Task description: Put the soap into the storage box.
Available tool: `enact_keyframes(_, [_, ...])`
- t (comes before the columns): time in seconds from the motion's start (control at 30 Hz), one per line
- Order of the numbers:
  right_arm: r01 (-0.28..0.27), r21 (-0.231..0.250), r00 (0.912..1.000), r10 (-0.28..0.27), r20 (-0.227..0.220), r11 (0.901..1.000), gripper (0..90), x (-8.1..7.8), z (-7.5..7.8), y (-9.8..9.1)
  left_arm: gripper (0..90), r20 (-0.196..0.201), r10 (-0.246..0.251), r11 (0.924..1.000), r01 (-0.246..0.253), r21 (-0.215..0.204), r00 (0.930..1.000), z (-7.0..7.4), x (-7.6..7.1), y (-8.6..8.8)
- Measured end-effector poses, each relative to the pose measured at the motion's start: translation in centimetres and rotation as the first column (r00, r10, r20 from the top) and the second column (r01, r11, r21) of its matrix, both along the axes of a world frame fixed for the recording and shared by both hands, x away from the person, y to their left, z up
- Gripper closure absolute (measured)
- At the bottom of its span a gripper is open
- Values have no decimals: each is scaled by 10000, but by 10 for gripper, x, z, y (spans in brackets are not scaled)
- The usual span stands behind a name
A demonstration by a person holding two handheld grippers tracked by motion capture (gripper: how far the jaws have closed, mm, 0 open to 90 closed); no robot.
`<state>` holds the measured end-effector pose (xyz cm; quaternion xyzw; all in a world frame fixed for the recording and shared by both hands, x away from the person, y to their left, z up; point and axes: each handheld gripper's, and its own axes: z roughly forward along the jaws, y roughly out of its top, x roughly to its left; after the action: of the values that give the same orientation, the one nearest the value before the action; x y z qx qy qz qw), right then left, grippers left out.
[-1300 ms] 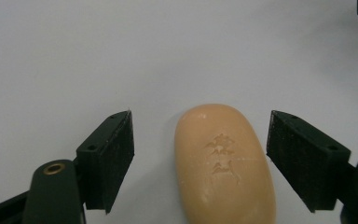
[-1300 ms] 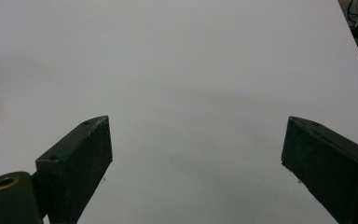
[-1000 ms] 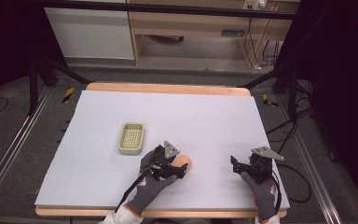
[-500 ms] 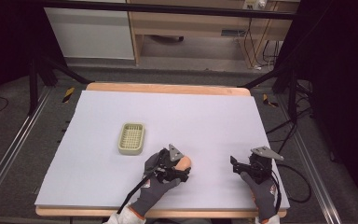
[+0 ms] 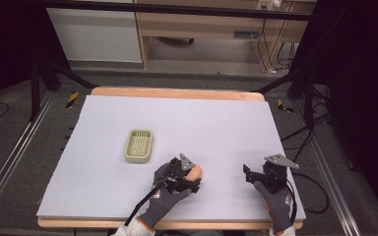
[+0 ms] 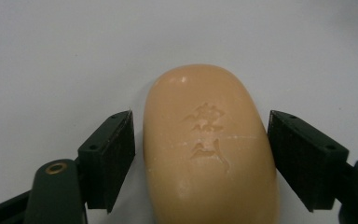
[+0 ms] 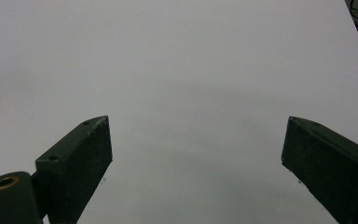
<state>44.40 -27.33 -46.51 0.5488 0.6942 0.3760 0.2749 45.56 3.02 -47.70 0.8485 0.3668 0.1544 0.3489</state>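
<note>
Left gripper [image 6: 200, 154], jaws parted, straddles a peach soap bar [image 6: 209, 149] lying on the white table [image 6: 51, 56]; narrow gaps remain at both sides. Embossed characters on the soap are unreadable. Right gripper [image 7: 196, 163] stands unclenched over bare table. A pale slatted soap dish [image 5: 139, 145] sits nearby.

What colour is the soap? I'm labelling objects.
Peach-orange soap, clearest in left gripper view.

- A lab or recording workspace, not a home; dark curtains [image 5: 359, 73] hang beyond the right hand-held gripper [image 5: 248, 173]
- Black frame struts [image 5: 54, 73] and floor rails [image 5: 10, 162] flank the white-covered surface [image 5: 177, 123]
- Loose cables [image 5: 300, 137] trail across grey carpet; a plain wooden bench [image 5: 216, 24] stands far ahead
</note>
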Motion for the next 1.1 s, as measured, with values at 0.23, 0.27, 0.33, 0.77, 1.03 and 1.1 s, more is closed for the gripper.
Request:
enact_keyframes(0.23, [-18, -34, 10000, 18, -35, 10000, 88, 0, 0, 0, 260, -177, 4, 10000, -4, 14, 9998, -2, 0, 0])
enact_keyframes(0.27, [-19, -38, 10000, 19, -36, 10000, 88, 0, -1, 0, 267, -162, 15, 10000, -15, 36, 9999, -2, 0, -1])
enact_keyframes(0.33, [-12, -33, 10000, 12, -49, 10000, 88, 1, -1, 0, 270, -86, 13, 9999, -11, 128, 10000, -3, 0, -2])
enact_keyframes(0.77, [-6, -54, 10000, 5, -89, 10000, 88, 1, -1, 1, 309, -156, 124, 9992, -118, 378, 9998, -1, -1, -5])
enact_keyframes(1.03, [-2, -47, 9999, 2, -109, 10000, 88, 1, -1, 1, 313, -203, 186, 9989, -177, 441, 9996, 0, -1, -6])
enact_keyframes(1.1, [0, -40, 9999, 0, -121, 10000, 88, 1, -1, 1, 313, -238, 193, 9987, -181, 482, 9995, 1, -1, -7])
